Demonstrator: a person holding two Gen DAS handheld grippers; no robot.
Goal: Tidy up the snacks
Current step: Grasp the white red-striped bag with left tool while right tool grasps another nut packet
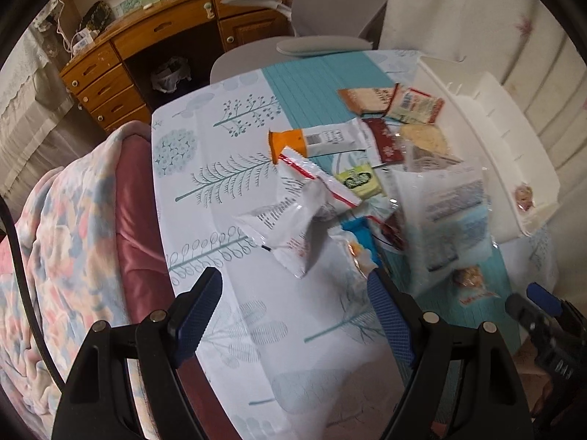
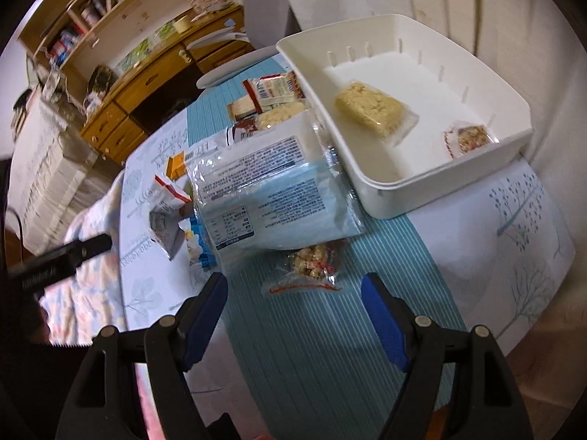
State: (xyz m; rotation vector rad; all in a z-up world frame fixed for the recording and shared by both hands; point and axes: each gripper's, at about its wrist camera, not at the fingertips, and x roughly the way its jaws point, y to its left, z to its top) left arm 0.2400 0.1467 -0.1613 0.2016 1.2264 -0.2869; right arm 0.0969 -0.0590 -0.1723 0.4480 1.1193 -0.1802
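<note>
A white bin [image 2: 433, 187] stands on the table at the right; it holds a yellow cracker pack [image 2: 374, 110] and a small nut snack pack [image 2: 469, 139]. It also shows in the left wrist view [image 1: 513, 139]. A pile of snacks lies left of the bin: a large clear bag with a blue label [image 2: 271, 187], a white and red packet [image 1: 293, 216], an orange-ended bar [image 1: 315, 141], a green packet [image 1: 357, 181]. A small clear pack of nut clusters [image 2: 312, 267] lies just ahead of my right gripper [image 2: 293, 289], which is open and empty. My left gripper [image 1: 293, 286] is open and empty, near the white packet.
The table has a tree-print cloth [image 1: 227, 190] with a teal striped runner [image 2: 323, 348]. A blanket-covered seat [image 1: 73, 227] lies left of the table. A grey chair [image 1: 330, 18] and a wooden desk [image 1: 154, 47] stand beyond the far edge. A curtain [image 1: 495, 18] hangs behind the bin.
</note>
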